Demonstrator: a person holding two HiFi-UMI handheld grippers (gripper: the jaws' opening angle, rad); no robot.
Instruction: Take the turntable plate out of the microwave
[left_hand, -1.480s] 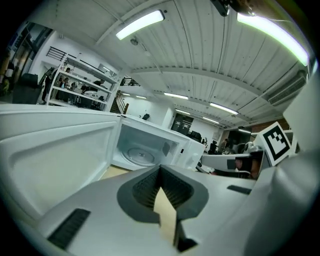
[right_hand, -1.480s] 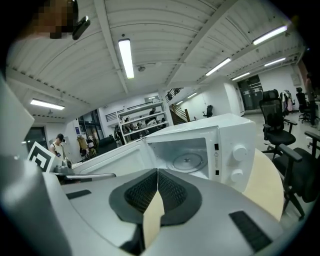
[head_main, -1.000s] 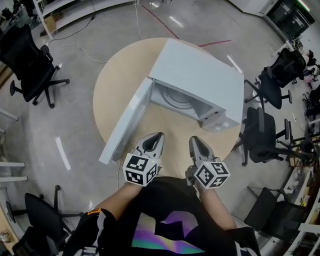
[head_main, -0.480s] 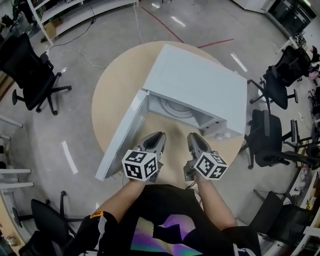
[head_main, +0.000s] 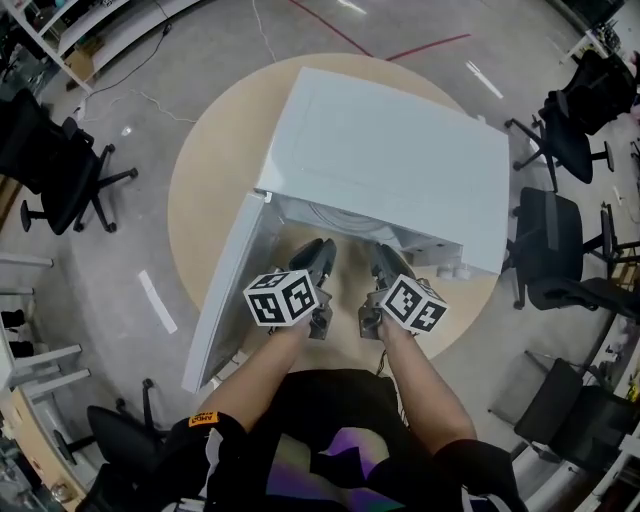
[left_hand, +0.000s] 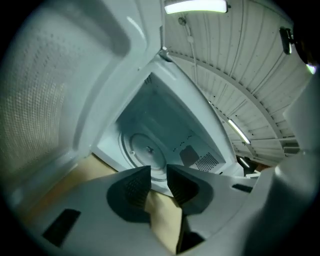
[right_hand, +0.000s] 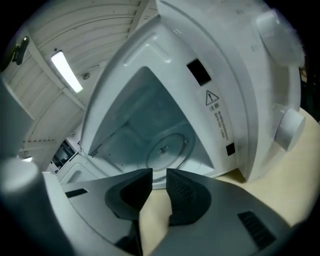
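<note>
Head view: microwave, door open, on the middle of the round tabletop. Left gripper view: left gripper empty, jaws just opening, narrowly apart; turntable plate inside the microwave. Right gripper view: right gripper empty, jaws narrowly apart.

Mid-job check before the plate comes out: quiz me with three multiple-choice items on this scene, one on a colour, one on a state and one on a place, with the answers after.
1. The box-shaped microwave is:
A. white
B. black
C. red

2. Its hinged door is:
A. shut
B. swung open
C. taken off

3. The round turntable plate lies:
A. on top of the microwave
B. leaning against the door
C. inside the microwave's cavity

Answers:
1. A: the head view shows a white casing.
2. B: the door stands swung out to the left, still attached, and the cavity is exposed.
3. C: both gripper views show the plate flat on the cavity floor.
</note>
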